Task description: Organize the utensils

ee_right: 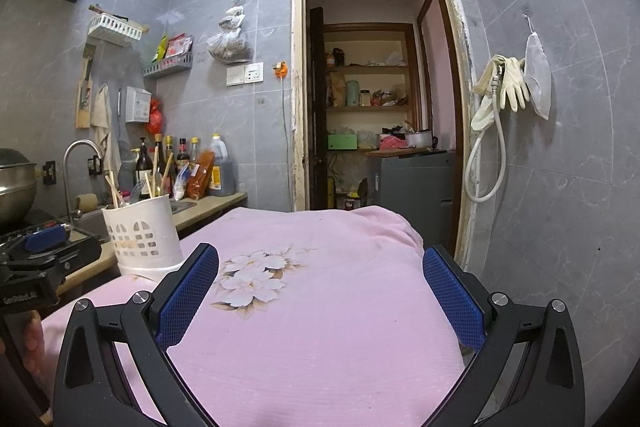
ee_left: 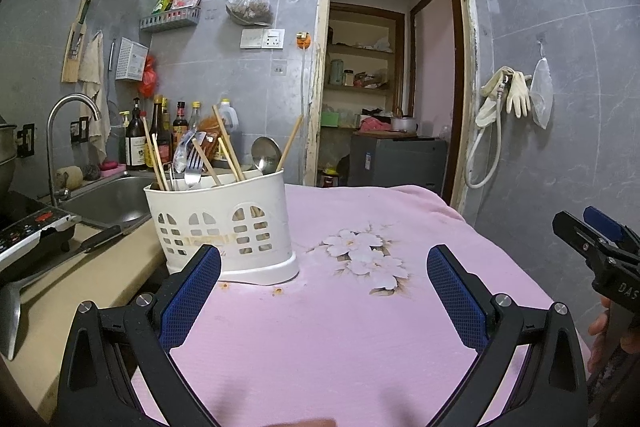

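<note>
A white slotted utensil holder (ee_left: pixel 224 223) stands at the left edge of the pink flowered cloth (ee_left: pixel 340 327). It holds several wooden chopsticks (ee_left: pixel 228 147), a fork (ee_left: pixel 194 163) and a metal spoon (ee_left: pixel 265 153). My left gripper (ee_left: pixel 324 267) is open and empty, just in front of and right of the holder. My right gripper (ee_right: pixel 320 267) is open and empty above the cloth (ee_right: pixel 320 307), with the holder (ee_right: pixel 142 231) to its left. The right gripper also shows at the left wrist view's right edge (ee_left: pixel 600 243), and the left gripper at the right wrist view's left edge (ee_right: pixel 44 247).
A counter (ee_left: pixel 80 287) with a sink (ee_left: pixel 108 199), tap (ee_left: pixel 60 131), induction cooker (ee_left: pixel 28 235) and a knife (ee_left: pixel 52 267) lies left of the cloth. Sauce bottles (ee_left: pixel 160 131) line the wall. An open doorway (ee_left: pixel 392 67) is behind, and gloves and a hose (ee_left: pixel 504 99) hang right.
</note>
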Tool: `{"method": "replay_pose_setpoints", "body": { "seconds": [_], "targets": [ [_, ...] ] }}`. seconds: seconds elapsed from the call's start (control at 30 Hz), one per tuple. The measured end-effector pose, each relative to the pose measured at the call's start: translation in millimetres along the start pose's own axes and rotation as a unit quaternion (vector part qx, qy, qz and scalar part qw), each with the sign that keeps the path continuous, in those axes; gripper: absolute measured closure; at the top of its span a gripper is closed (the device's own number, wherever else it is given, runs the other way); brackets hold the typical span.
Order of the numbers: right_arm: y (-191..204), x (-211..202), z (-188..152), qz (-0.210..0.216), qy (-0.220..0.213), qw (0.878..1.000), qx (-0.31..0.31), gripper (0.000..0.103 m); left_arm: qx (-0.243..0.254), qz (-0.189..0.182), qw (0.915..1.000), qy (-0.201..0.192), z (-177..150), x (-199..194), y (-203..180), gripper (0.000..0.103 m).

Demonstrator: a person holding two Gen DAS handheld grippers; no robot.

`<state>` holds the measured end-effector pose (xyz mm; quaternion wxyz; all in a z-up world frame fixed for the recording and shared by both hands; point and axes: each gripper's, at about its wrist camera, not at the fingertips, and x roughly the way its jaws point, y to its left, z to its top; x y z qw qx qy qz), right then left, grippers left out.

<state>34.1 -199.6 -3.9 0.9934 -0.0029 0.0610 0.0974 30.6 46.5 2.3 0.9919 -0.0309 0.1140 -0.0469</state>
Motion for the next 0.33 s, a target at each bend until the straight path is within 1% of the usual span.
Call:
{"method": "replay_pose_setpoints", "body": {
  "seconds": [0.33],
  "targets": [
    [-0.4,0.6,1.6,0.001,0.003,1.000,0.000,0.000,-0.004,0.006,1.0000,0.006,0.1,0.8,4.8,0.002]
  ]
}}
